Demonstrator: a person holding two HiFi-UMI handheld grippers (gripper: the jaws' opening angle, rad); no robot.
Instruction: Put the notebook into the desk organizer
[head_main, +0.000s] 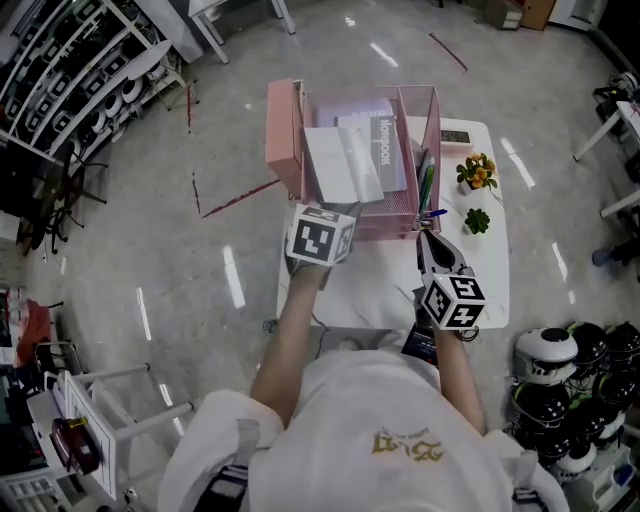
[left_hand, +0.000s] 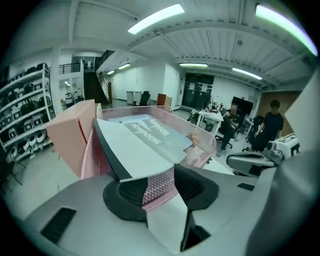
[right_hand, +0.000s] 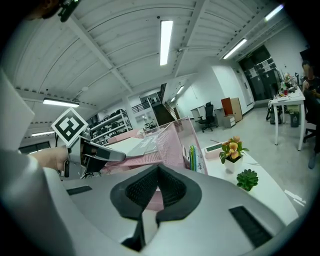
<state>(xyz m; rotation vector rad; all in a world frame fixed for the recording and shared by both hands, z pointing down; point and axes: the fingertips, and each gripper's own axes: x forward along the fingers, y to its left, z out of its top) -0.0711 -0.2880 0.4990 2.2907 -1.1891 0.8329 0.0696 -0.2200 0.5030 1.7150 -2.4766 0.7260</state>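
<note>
A pink mesh desk organizer (head_main: 432, 130) (left_hand: 200, 156) (right_hand: 175, 134) stands at the back of the white table (head_main: 380, 292). A white notebook (head_main: 345, 165) (left_hand: 135, 150) (right_hand: 127, 145) lies slanted in it, on top of a lavender notebook (head_main: 385, 140) (left_hand: 150, 131) with printed lettering. My left gripper (head_main: 335, 208) (left_hand: 165, 187) is at the organizer's front wall, just under the white notebook's near edge. Its jaws stand apart and only pink mesh shows between them. My right gripper (head_main: 425, 236) (right_hand: 159, 175) hovers at the organizer's front right corner, shut and empty.
A pink box (head_main: 282, 125) stands against the organizer's left side. Green pens (head_main: 426, 185) sit in its right compartment. A flower pot (head_main: 477, 172), a small succulent (head_main: 477, 220) and a white device (head_main: 455, 133) occupy the table's right part. Helmets (head_main: 560, 370) are stacked on the floor at right.
</note>
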